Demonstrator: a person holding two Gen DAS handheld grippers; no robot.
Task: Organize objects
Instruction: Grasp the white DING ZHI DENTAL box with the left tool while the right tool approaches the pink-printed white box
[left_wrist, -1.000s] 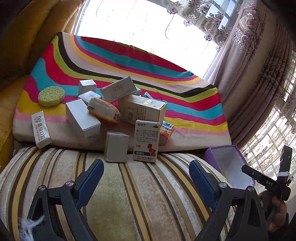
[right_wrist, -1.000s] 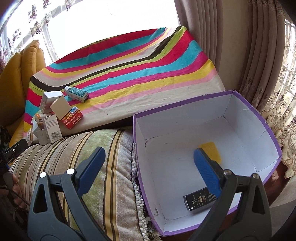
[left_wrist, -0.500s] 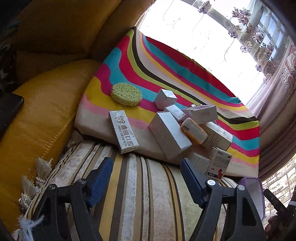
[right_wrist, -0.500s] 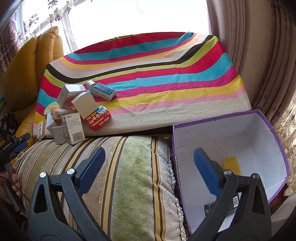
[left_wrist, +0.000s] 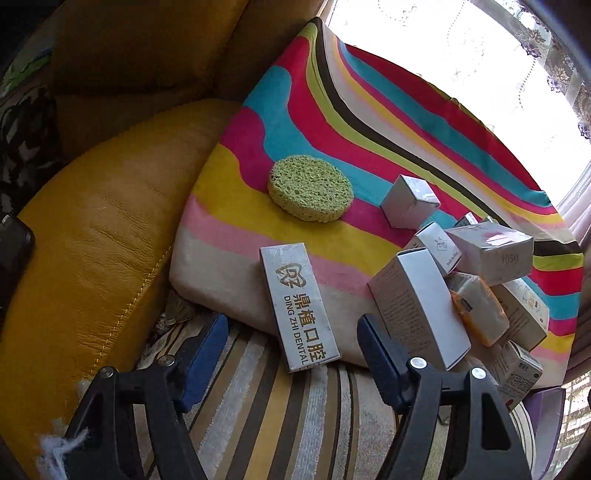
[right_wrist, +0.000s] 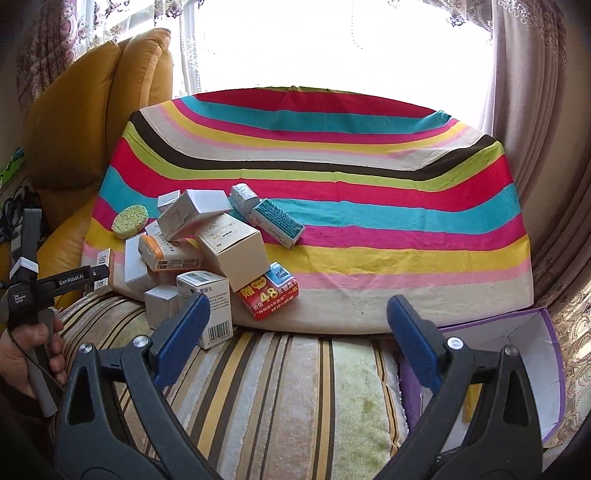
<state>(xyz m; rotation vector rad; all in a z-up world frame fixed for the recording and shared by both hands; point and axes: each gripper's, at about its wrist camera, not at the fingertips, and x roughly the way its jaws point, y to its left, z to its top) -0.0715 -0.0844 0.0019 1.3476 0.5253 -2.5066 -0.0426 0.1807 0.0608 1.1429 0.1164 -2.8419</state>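
Several small boxes lie heaped on a rainbow-striped cloth (left_wrist: 369, 122) over a striped cushion (right_wrist: 288, 387). In the left wrist view my left gripper (left_wrist: 291, 332) is open and empty, its tips flanking the near end of a long silver "Ding Zhi Dental" box (left_wrist: 297, 306). A round green sponge (left_wrist: 310, 194) lies behind it, and a tall white box (left_wrist: 417, 310) stands to the right. In the right wrist view my right gripper (right_wrist: 295, 314) is open and empty above the cushion, short of a red "4.8" packet (right_wrist: 267, 295). The purple box (right_wrist: 532, 369) sits at lower right.
A yellow leather sofa arm (left_wrist: 85, 240) lies left of the cloth. Curtains (right_wrist: 546, 147) hang at the right. A teal box (right_wrist: 277, 221) and a barcode box (right_wrist: 207, 306) lie in the heap. The left hand-held gripper (right_wrist: 33, 284) shows at the left edge.
My left gripper has swung left and closed in on the dental box. My right gripper has turned left, away from the purple box and toward the heap.
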